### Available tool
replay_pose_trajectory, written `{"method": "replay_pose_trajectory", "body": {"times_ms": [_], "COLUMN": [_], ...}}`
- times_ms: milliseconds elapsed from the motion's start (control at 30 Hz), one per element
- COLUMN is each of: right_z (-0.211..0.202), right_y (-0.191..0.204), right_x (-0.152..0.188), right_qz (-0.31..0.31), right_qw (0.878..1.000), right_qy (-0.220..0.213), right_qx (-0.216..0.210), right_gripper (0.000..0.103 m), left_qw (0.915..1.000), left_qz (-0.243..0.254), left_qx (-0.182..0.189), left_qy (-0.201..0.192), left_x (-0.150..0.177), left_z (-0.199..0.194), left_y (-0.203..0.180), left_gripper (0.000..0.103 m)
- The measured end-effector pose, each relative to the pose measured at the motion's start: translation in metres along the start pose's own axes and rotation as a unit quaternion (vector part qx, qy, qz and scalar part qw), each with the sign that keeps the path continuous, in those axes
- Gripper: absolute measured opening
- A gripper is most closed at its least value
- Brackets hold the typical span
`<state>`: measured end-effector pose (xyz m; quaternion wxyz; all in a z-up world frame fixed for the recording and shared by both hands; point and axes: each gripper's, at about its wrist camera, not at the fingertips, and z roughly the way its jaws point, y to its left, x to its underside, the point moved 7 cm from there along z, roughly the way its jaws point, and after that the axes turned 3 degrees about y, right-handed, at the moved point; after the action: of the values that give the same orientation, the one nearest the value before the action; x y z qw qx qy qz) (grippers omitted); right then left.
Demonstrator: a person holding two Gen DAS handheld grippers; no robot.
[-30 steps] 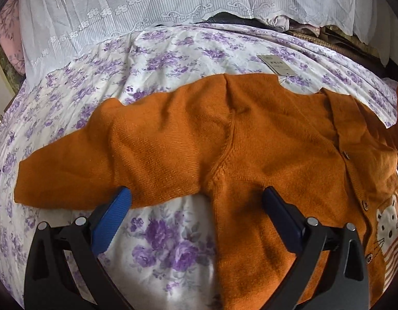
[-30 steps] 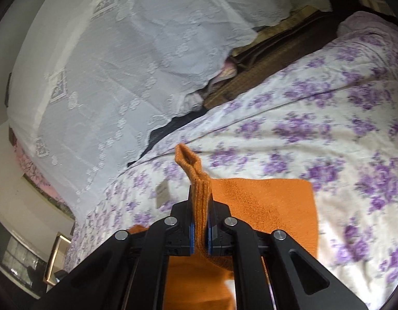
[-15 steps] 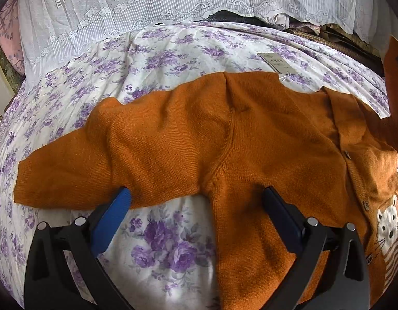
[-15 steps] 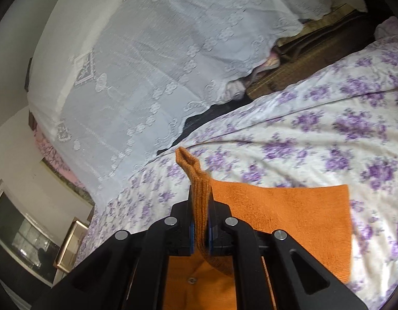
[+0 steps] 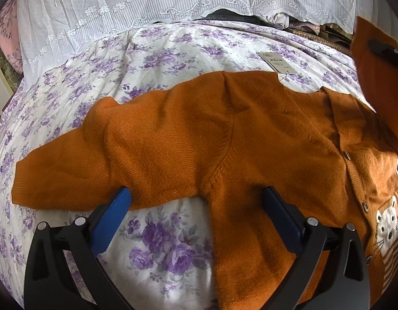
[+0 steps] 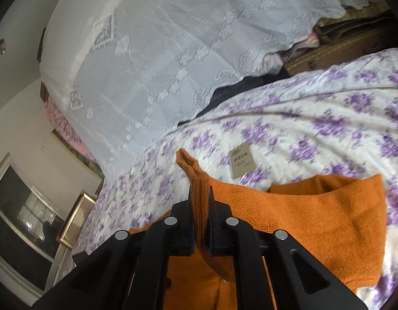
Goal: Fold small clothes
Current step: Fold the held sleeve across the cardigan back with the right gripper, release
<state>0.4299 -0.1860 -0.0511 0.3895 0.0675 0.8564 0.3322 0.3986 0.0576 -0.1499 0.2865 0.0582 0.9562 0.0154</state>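
Orange cardigan (image 5: 224, 134) lies front-up on the floral bedsheet (image 5: 157, 248), one sleeve (image 5: 77, 175) stretched flat to the left, paper tag (image 5: 276, 63) at its far edge. Left gripper (image 5: 196, 200) hovers at the near armpit, jaws spread wide, gripping nothing. Right gripper (image 6: 200, 222) is clamped tight on the other sleeve's cuff (image 6: 192, 173), lifted above the cardigan body at right.

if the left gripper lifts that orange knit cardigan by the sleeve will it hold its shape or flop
The orange knit cardigan will probably flop: the sleeve pinched in the right gripper already drapes limply. It looks light and thin. Its knit likely grips the blue pads rather than slipping.
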Motion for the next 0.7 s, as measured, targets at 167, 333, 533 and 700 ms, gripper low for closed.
{"method": "replay_pose_trajectory", "body": {"times_ms": [167, 333, 533, 700], "right_z": [0.028, 0.051, 0.084, 0.086], "right_y": [0.002, -0.002, -0.015, -0.011], "right_x": [0.023, 0.041, 0.069, 0.075], "right_qz": [-0.014, -0.033, -0.044, -0.058], "right_qw": [0.999, 0.996, 0.988, 0.985], "right_qy": [0.039, 0.072, 0.139, 0.151], "right_qx": [0.011, 0.034, 0.06, 0.056], "right_gripper": [0.009, 0.009, 0.012, 0.029], "left_qw": [1.0, 1.0, 1.0, 1.0], "left_qz": [0.001, 0.002, 0.005, 0.005], "left_qx": [-0.001, -0.003, -0.005, -0.003], "left_qy": [0.001, 0.002, 0.004, 0.004], "left_x": [0.0, 0.0, -0.001, -0.002], "left_z": [0.001, 0.002, 0.003, 0.003], "left_y": [-0.001, -0.001, -0.002, -0.002], "left_gripper": [0.099, 0.099, 0.099, 0.099]}}
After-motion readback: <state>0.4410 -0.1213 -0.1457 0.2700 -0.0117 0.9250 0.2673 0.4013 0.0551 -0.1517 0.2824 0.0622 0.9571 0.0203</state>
